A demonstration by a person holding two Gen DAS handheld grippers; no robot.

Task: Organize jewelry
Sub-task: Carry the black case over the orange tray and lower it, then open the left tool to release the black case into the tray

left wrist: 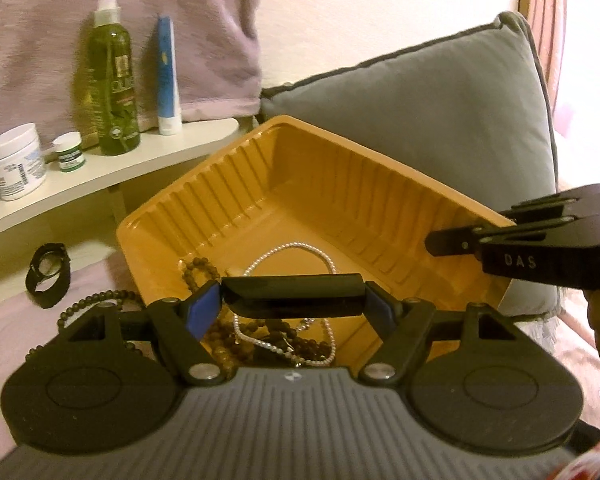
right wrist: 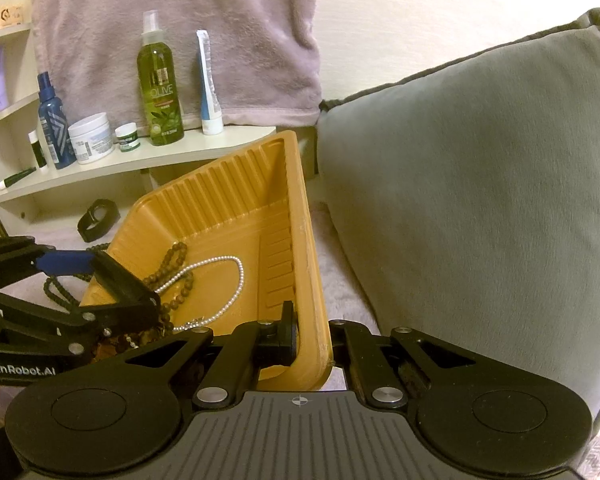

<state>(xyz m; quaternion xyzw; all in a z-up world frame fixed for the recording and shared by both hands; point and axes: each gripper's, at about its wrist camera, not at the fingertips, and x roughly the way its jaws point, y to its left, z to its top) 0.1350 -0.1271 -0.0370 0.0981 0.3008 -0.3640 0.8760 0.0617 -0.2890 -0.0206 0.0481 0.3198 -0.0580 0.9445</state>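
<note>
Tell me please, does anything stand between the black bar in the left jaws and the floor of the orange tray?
No barrier is visible. The black bar hangs over the orange tray's open top. Only the pearl necklace and brown beads already lie on the floor beneath it.

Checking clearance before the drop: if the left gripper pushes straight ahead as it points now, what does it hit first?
Probably the jewelry pile: the pearl necklace and brown beads on the floor of the orange tray, just beyond the black item the left gripper holds. Depth is uncertain.
</note>
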